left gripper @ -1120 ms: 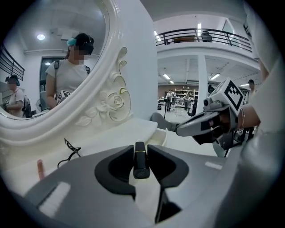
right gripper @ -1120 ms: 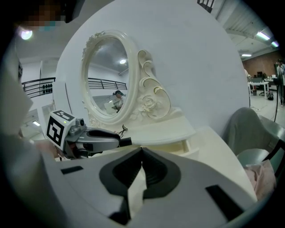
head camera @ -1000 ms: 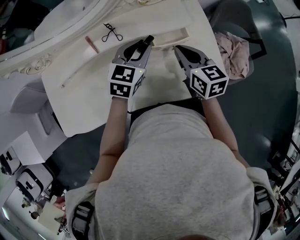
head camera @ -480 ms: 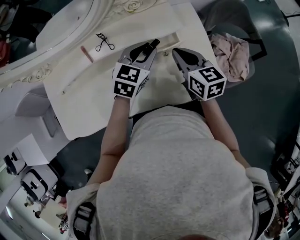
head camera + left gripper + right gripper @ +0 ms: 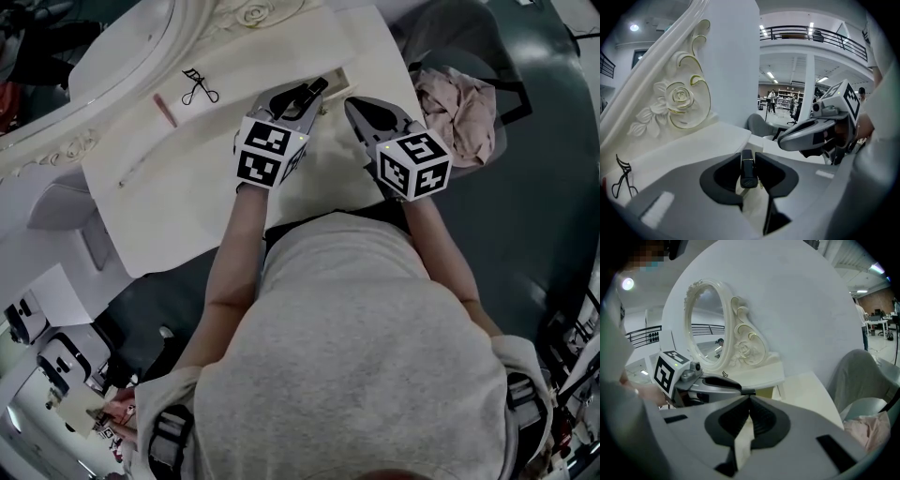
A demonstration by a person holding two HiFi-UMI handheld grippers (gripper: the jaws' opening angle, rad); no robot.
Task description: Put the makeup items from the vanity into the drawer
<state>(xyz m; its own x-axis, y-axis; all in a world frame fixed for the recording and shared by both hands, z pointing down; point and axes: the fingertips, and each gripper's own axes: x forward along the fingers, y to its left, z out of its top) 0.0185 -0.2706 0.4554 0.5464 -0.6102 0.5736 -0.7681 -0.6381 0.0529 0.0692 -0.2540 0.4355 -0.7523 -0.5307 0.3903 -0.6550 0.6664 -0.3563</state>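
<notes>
**A:** What lies on the left side of the vanity top [image 5: 178, 206]?

**B:** A thin pale stick [image 5: 131, 169] lies near the left edge. Further in, close to the back edge under the mirror [image 5: 705, 324], are a pink stick [image 5: 165, 110] and a black eyelash curler [image 5: 199, 86]. The three lie apart from one another, and neither gripper touches them.

**A:** And the left gripper [image 5: 300, 99]?

**B:** It is over the middle of the top. Its jaws are part-way closed and pinch a black tube [image 5: 748, 169] with a thin gold band. The tube stands upright between the pads in the left gripper view, and in the head view it pokes out past the jaw tips.

**A:** Where is the tube relative to the drawer [image 5: 341, 75]?

**B:** The drawer is open, a narrow cream slot towards the back right corner of the top. The tube's tip is right at the drawer's left end. I cannot tell whether it is over the opening or just short of it.

**A:** What about the right gripper [image 5: 354, 105]?

**B:** It is just beside the left gripper, over the right part of the top, with its tips near the drawer's front edge. Its jaws are closed against each other with nothing between them.

**A:** Is there anything past the right edge?

**B:** A grey chair [image 5: 487, 56] with a pink cloth [image 5: 459, 105] heaped on it.
</notes>
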